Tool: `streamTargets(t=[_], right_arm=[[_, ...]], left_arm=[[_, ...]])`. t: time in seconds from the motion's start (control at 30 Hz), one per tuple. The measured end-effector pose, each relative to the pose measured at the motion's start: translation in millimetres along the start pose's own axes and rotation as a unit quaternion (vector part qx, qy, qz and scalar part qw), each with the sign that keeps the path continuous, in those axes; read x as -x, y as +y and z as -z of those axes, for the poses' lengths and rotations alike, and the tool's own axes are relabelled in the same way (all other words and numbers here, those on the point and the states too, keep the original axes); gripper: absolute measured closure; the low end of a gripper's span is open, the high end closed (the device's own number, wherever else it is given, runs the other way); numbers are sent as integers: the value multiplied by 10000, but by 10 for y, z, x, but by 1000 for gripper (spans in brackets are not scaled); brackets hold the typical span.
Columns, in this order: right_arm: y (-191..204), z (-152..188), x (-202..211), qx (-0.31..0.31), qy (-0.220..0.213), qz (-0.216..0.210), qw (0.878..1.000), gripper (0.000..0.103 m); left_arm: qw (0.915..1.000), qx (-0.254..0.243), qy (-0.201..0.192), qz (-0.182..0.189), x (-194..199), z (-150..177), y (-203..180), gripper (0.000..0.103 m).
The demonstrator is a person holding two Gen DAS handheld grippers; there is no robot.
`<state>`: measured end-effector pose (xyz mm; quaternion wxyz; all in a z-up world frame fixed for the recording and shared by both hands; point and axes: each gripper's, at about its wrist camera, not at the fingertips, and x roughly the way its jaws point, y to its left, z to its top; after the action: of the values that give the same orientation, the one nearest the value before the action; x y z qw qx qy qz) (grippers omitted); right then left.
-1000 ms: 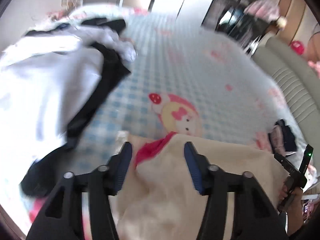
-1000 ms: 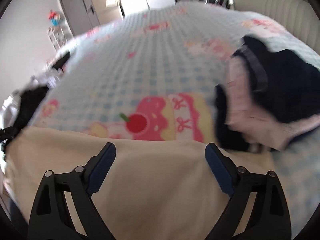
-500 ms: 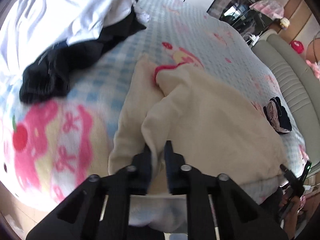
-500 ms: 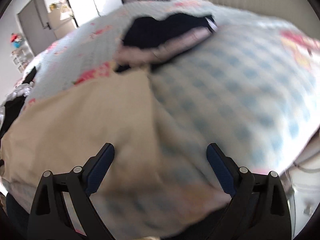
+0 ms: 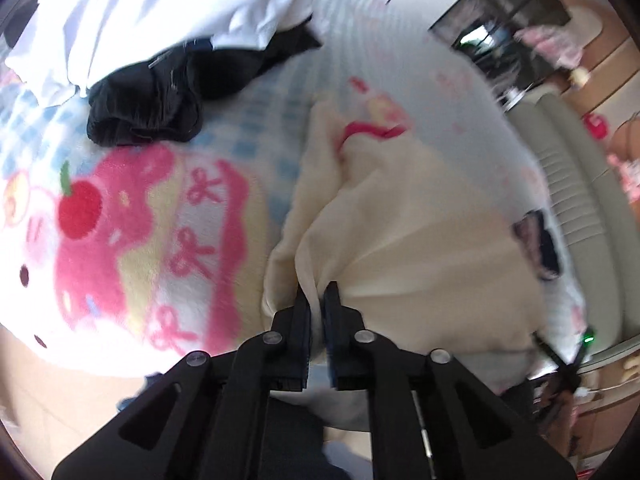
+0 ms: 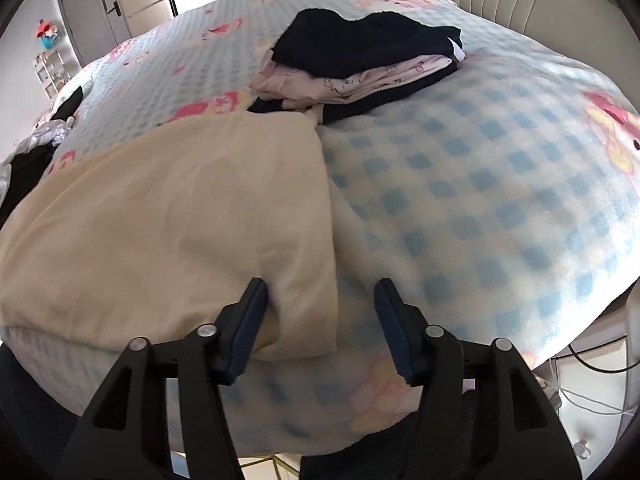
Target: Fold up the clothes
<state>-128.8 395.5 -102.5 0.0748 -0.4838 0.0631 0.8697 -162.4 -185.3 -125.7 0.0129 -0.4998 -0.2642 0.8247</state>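
In the left wrist view, the left gripper is seen clamped on a pinched ridge of the cream-yellow soft garment with a red neck trim; its black jaws are nearly together with the cloth between them. The garment is spread away from the jaws, up and to the right, over the blue-checked fleece blanket printed with pink cartoon figures. A crumpled black garment and a white garment are piled at the upper left, well apart from the gripper.

In the right wrist view, the right gripper is held with its jaws apart around the garment's near right corner, its left pad touching the cloth. A folded stack of dark and pale pink clothes is seen beyond, touching the garment's far corner.
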Motion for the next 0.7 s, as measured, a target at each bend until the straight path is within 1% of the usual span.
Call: streamTargets(t=[0.03, 0.07, 0.1, 0.13, 0.17, 0.2, 0.23, 0.27, 0.33, 0.37, 0.4, 0.47, 0.53, 0.57, 0.6, 0.63, 0.7], right_arm=[[-12, -23, 41, -7, -62, 40, 10000, 40], [-24, -46, 82, -14, -124, 80, 9999, 40], [-36, -69, 122, -21, -186, 119, 9998, 40], [-48, -92, 163, -29, -248, 159, 9996, 39], [-60, -115, 204, -36, -310, 199, 9993, 39], [-72, -138, 245, -43, -372, 239, 9990, 39], [-84, -161, 285, -50, -434, 278, 9987, 38], [-80, -185, 321, -58, -503, 264, 9984, 38], [63, -245, 349, -87, -700, -192, 9973, 38], [135, -275, 363, -101, -797, -420, 9959, 35], [221, -306, 360, -86, -858, -622, 9943, 34], [513, -369, 219, 185, -680, -808, 9942, 34], [772, -353, 52, 499, -433, -939, 9934, 34], [834, -318, -34, 587, -278, -946, 9934, 34], [858, -262, -123, 651, -117, -910, 9937, 34], [829, -210, -174, 710, -55, -839, 9939, 34], [707, -109, -205, 882, -46, -716, 9935, 39]], left_arm=[[10000, -10, 46, -66, 12, -39, -34, 91], [9997, -100, -73, -230, 83, -73, -103, 88], [9989, -189, -193, -394, 155, -107, -173, 79], [9973, -294, -339, -574, 232, -137, -247, 67], [9929, -498, -662, -854, 340, -143, -360, 61], [9884, -658, -918, -1011, 412, -164, -482, 53], [9849, -795, -1084, -1089, 431, -219, -639, 47], [9835, -1074, -1046, -1009, 341, -288, -834, 45], [9784, -1624, -966, -833, 149, -421, -1226, 44], [9761, -1865, -910, -647, -21, -460, -1425, 44], [9733, -2082, -844, -472, -188, -495, -1611, 44], [9735, -2195, -565, -292, -483, -509, -1795, 45], [9739, -2224, -202, -398, -807, -428, -1864, 46], [9737, -2232, -48, -449, -941, -388, -1890, 47], [9741, -2207, -85, -485, -883, -345, -1859, 49], [9745, -2181, -122, -521, -826, -302, -1827, 53], [9751, -2129, -195, -592, -711, -216, -1765, 56]])
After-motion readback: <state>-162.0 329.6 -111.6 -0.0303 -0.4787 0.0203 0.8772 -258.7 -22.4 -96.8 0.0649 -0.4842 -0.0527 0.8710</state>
